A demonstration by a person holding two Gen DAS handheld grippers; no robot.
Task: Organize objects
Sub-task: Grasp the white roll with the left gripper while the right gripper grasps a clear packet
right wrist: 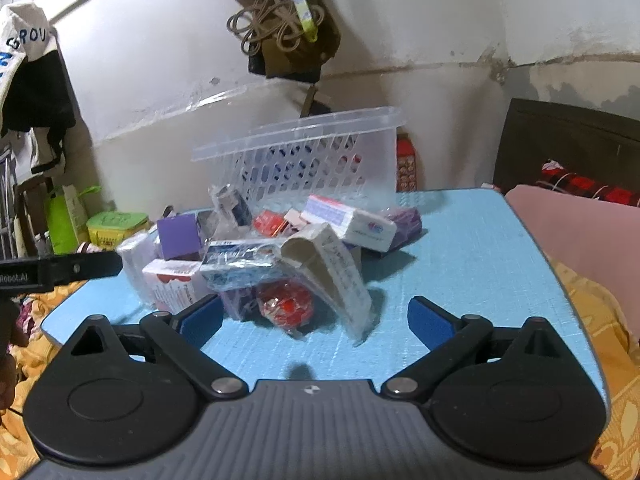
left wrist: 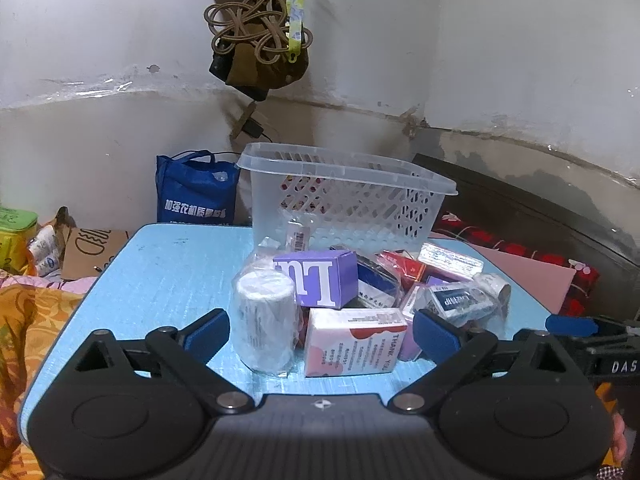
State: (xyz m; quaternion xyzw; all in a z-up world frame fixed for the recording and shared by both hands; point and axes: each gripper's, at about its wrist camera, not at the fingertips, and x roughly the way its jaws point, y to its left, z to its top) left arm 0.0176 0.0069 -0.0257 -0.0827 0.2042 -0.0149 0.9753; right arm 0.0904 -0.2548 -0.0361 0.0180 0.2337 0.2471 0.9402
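A clear plastic basket stands at the back of the light blue table, with a pile of small packages in front of it. My left gripper is open, its jaws either side of a wrapped white roll and a pink and white box; a purple box lies behind them. My right gripper is open just before a wrapped red ball and a tilted wrapped cardboard piece. The basket and table show there too.
A blue bag and a cardboard box lie beyond the table's left edge. Orange bedding and a pink pillow flank the table. A dark headboard stands on the right. Cords and a bag hang on the wall.
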